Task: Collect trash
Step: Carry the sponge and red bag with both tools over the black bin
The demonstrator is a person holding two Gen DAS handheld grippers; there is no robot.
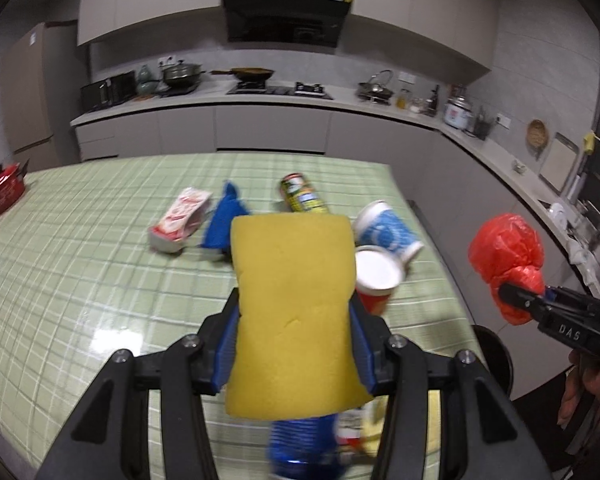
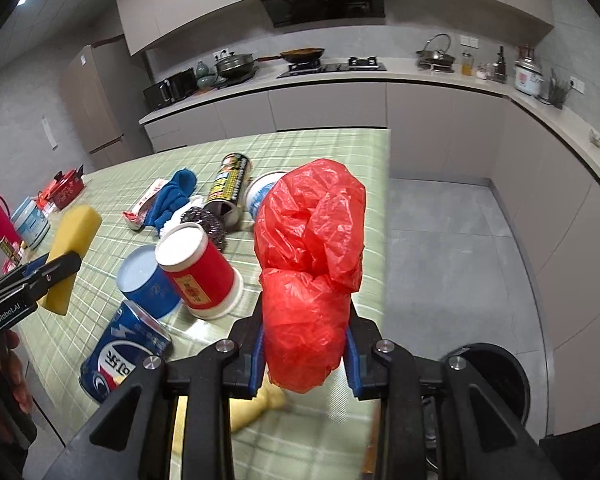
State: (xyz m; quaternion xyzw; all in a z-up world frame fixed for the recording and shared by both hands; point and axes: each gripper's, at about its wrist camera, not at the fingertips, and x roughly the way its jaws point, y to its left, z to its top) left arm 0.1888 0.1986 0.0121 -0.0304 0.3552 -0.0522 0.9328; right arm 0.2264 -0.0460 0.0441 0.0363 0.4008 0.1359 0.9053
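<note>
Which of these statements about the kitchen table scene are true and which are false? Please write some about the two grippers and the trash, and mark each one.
1. The left gripper holds a yellow sponge. True.
2. The right gripper is open and holds nothing. False: it is shut on a red plastic bag.
3. The red paper cup stands mouth up. False: it lies on its side.
4. A blue Pepsi can lies on the green checked tablecloth. True.
5. A black bin stands on the floor beside the table. True.
</note>
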